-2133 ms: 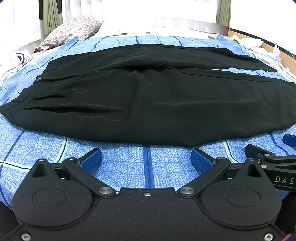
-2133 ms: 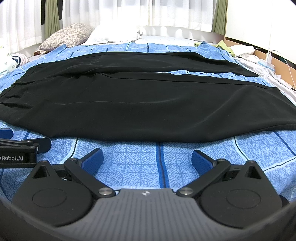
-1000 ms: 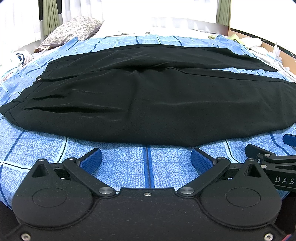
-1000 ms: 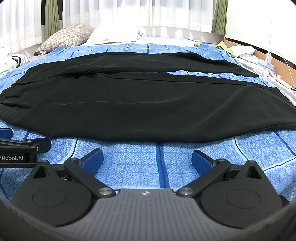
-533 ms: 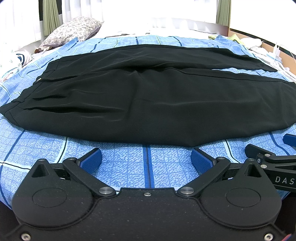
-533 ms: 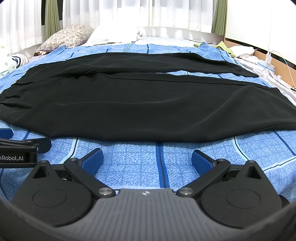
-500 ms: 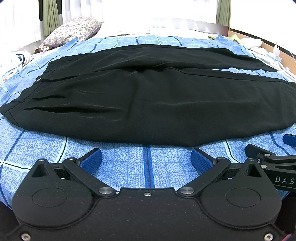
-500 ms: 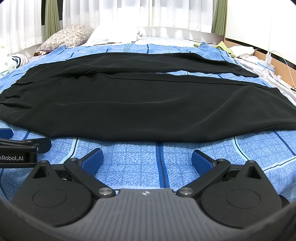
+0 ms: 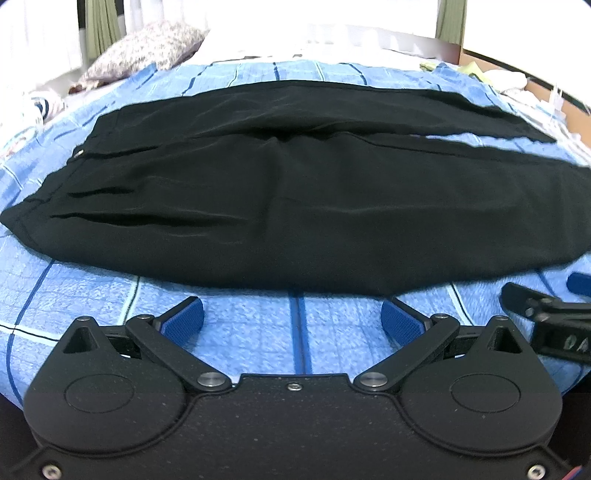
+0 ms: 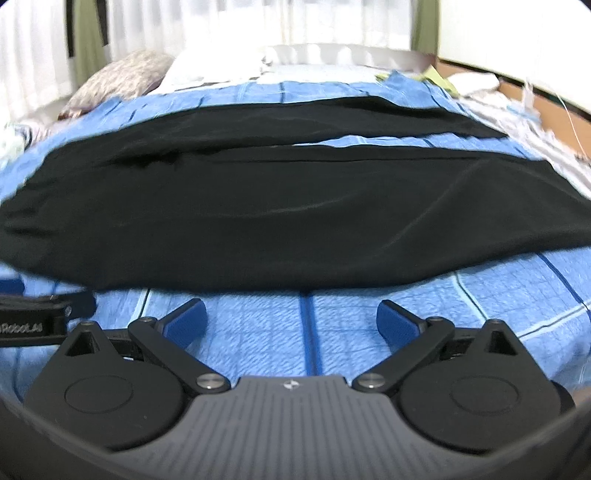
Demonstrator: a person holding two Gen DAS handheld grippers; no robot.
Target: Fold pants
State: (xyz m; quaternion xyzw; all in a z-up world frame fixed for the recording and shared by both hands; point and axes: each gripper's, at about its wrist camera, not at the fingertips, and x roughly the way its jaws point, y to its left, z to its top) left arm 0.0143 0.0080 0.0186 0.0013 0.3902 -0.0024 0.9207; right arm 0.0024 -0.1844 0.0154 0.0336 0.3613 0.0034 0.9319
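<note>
Bedroom, white curtains (image 10: 332, 22) at the back, bed covered by a blue checked sheet (image 9: 258, 332). Black pants (image 9: 295, 192) lie spread flat on the sheet, sideways to both cameras: waistband (image 9: 48, 184) at the left end, 2 legs running off to the right, far leg (image 10: 332, 118) parted from the near leg by a thin strip of sheet. Floral pillow (image 9: 144, 48) sits beyond the pants, far left. Some light clutter beyond the pants at the right, too blurred to name.

Left hand-held gripper (image 9: 293, 321) hovers just short of the pants' near edge, jaws wide apart, nothing between the blue pads (image 9: 184, 321). Right hand-held gripper (image 10: 291, 321) sits likewise near the same edge, further toward the leg end, jaws spread, empty. Each shows at the side of the other's view, so the 2 are side by side.

Step, as I judge it: pre-grasp, no fold made yet, pants fully laid out. Next move likely calls for both tools to go forward and low, pinch the near leg's edge at 2 spots, lift and carry it over onto the far leg. Fabric looks thin and slippery, so pads need to bite the hem and not the sheet under it.

Writing: "Robot.AI" partly readable on the left tool's body in the right wrist view; the lettering on the right tool in the left wrist view is too blurred to read.
</note>
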